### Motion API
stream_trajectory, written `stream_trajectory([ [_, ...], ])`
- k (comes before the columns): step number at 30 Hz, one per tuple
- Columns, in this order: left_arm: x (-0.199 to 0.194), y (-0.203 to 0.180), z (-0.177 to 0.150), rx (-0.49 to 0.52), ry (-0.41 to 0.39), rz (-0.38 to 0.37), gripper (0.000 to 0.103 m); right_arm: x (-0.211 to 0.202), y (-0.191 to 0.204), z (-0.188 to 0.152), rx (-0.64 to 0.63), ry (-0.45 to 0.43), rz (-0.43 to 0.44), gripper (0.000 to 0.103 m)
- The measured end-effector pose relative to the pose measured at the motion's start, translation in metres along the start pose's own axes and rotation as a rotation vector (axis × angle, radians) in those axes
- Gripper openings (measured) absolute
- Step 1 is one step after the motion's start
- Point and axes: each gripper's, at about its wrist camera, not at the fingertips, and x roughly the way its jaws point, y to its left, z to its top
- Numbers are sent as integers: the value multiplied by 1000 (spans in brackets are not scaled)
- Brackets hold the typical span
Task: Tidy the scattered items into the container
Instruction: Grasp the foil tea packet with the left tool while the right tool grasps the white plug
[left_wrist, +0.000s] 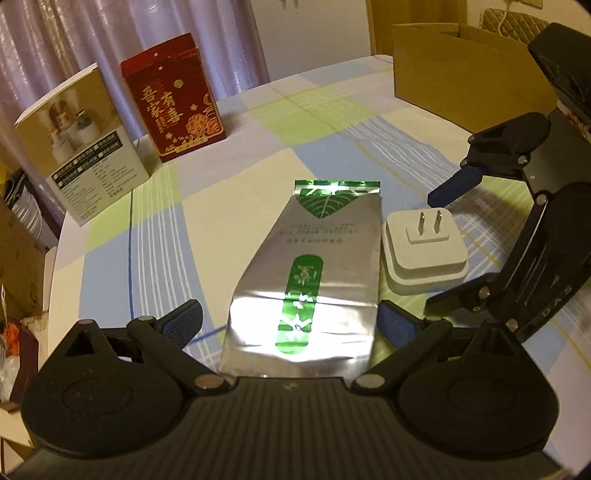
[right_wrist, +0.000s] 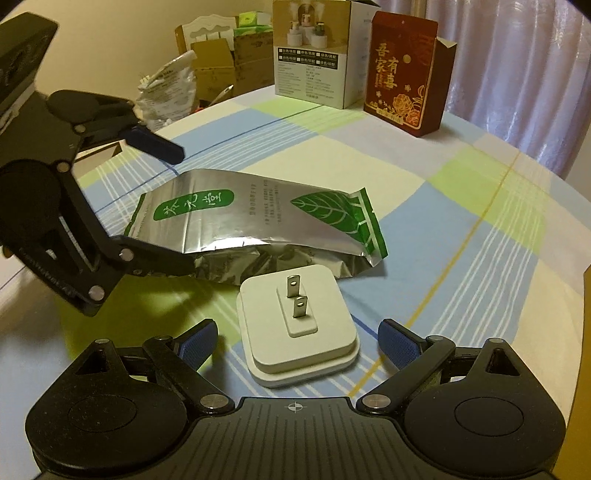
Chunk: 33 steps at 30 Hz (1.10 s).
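Silver foil tea pouch with green label (left_wrist: 306, 273) lies flat between the wide-apart left gripper (left_wrist: 291, 325); white square plug adapter (right_wrist: 297, 328), just right, sits between the spread right gripper (right_wrist: 297, 341). Lower squarely, pinch each mid-body, carry to far-right cardboard box (left_wrist: 461, 62).

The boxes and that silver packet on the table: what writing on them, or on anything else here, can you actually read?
"吾家有喜", gold characters on the red box.
"茶花堂", as far as it reads, on the green label of the silver foil pouch; its small grey lines are too blurred.
"DAS" on the right gripper's arm.
White product box: spec text too small to read.
White plug adapter: no text visible.
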Motion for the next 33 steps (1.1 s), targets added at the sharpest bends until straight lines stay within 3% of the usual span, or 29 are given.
stream_trajectory([
  [1, 2, 1, 1, 3, -3, -7, 99, 0, -1, -1, 1, -3, 1, 99],
  [3, 7, 1, 3, 7, -6, -18, 99, 0, -1, -3, 5, -4, -1, 80],
  [5, 10, 0, 6, 13, -7, -23, 99, -2, -3, -4, 26, -12, 2, 73],
  [12, 23, -1, 18, 9, -1, -57, 97, -6, 0, -7, 52, -8, -26, 71],
  [16, 29, 0, 23, -8, 32, -99, 83, -19, 1, -18, 87, 4, -49, 71],
  [19, 28, -3, 24, -11, 49, -105, 82, -32, 3, -31, 123, 7, -60, 71],
  [23, 20, -8, 23, -19, 60, -126, 72, -51, 8, -48, 153, 22, -88, 71],
  [33, -37, -78, -14, 75, 121, -217, 70, -110, 34, -98, 277, 58, -139, 71],
])
